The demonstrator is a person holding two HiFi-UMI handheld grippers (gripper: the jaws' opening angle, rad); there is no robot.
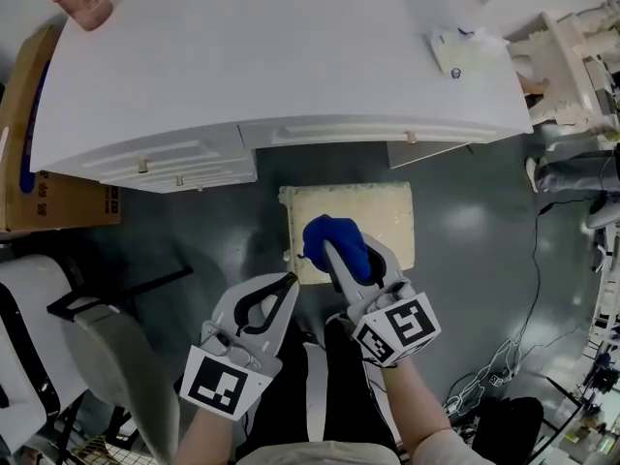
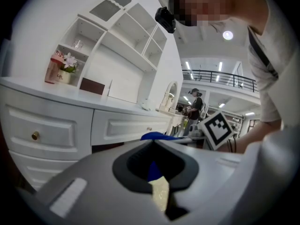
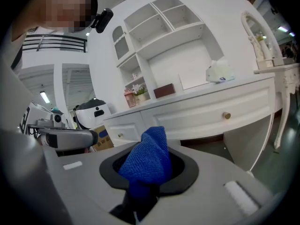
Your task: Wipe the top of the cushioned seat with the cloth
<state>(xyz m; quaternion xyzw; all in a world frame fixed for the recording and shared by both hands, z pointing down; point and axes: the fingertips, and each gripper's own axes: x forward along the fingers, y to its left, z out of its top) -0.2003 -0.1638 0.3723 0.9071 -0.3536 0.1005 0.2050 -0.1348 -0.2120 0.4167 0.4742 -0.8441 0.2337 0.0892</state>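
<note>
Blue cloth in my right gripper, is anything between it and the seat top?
Nothing visible. The right gripper holds the blue cloth right over the cream seat, whose top looks bare; the shut left gripper sits by its near left corner.

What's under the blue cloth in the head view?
The cream square cushioned seat lies below the blue microfibre cloth clamped in the right tool. The seat's near-left part is covered, so contact between them cannot be seen.

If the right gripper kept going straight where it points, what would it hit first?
Likely the drawer front of the white dressing table: the right gripper, shut on the blue cloth, looks about level at it. Depth is unclear.
</note>
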